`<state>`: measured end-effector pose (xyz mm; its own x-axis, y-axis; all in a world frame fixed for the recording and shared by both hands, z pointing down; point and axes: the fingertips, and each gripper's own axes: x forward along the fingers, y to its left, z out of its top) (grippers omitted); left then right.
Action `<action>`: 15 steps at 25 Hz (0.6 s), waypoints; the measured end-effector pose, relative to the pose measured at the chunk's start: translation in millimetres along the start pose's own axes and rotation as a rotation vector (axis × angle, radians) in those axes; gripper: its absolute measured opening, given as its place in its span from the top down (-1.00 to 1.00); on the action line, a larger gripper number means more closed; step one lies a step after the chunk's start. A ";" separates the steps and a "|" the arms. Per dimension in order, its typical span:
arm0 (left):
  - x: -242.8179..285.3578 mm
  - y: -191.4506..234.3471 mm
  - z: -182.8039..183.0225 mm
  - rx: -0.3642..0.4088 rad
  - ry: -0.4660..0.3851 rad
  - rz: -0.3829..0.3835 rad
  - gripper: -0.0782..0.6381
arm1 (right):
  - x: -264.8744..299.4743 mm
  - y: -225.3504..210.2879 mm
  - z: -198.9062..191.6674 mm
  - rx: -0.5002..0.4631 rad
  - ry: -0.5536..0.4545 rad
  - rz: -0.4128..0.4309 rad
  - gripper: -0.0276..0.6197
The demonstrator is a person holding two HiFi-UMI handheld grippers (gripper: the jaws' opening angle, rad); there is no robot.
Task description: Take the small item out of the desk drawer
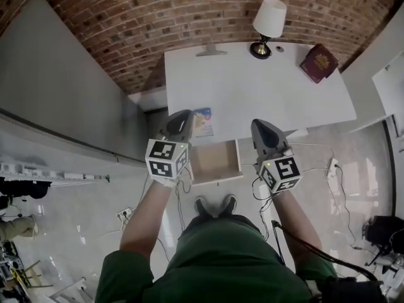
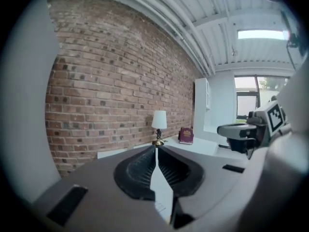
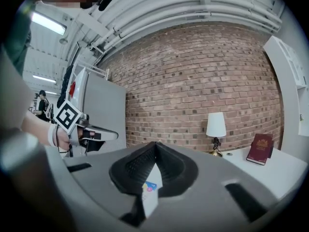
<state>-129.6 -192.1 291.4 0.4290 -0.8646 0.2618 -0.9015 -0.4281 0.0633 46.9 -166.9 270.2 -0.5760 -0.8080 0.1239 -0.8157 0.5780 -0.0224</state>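
Observation:
The desk drawer (image 1: 215, 178) stands pulled out under the white desk (image 1: 252, 87), and its bare bottom shows nothing inside. A small card-like item (image 1: 202, 122) with blue and coloured print lies on the desk top near the front edge, just right of my left gripper (image 1: 180, 115). That gripper is held up over the desk's front left, jaws shut with nothing between them (image 2: 156, 149). My right gripper (image 1: 261, 125) hovers right of the drawer, its jaws also together and empty (image 3: 155, 145). Below its jaws a bit of the coloured item (image 3: 150, 186) shows.
A table lamp (image 1: 267, 24) and a dark red book (image 1: 319, 62) stand at the desk's back right. A brick wall runs behind the desk. The person's feet (image 1: 214, 205) are right before the drawer. Cables and a power strip (image 1: 331, 166) lie on the floor at the right.

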 end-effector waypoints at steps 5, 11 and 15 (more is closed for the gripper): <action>-33.5 -3.0 38.3 0.034 -0.132 0.101 0.73 | -3.7 11.3 23.5 -0.029 -0.041 0.009 0.91; -67.5 -0.1 66.8 0.038 -0.232 0.169 0.74 | -10.3 31.1 49.2 -0.080 -0.092 0.011 0.91; -86.5 5.9 69.6 0.025 -0.250 0.210 0.73 | -14.9 40.5 67.4 -0.095 -0.136 0.015 0.91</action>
<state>-168.1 -138.2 202.1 0.2373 -0.9712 0.0216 -0.9714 -0.2372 0.0084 18.9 -139.1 200.6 -0.5951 -0.8036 -0.0111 -0.8021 0.5929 0.0717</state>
